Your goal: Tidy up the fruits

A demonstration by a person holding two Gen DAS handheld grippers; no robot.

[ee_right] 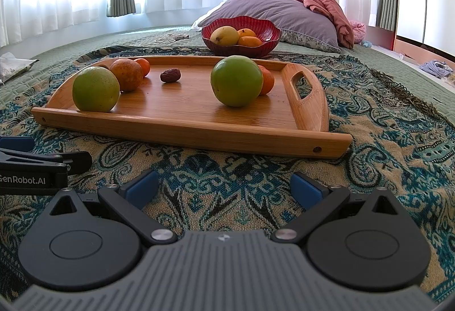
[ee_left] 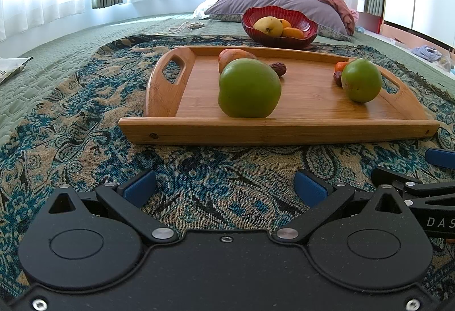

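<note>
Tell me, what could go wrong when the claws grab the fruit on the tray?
The round green fruit by the wooden tray's low front rim might roll off if nudged. The small orange sits tucked behind the other green fruit, so the open right claw may bump that one first.

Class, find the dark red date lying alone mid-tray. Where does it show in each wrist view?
Left wrist: date peeks out just right of the nearer green fruit.
Right wrist: date lies in the open, centre-left on the tray.
Shared landmark: red bowl behind the tray.
</note>
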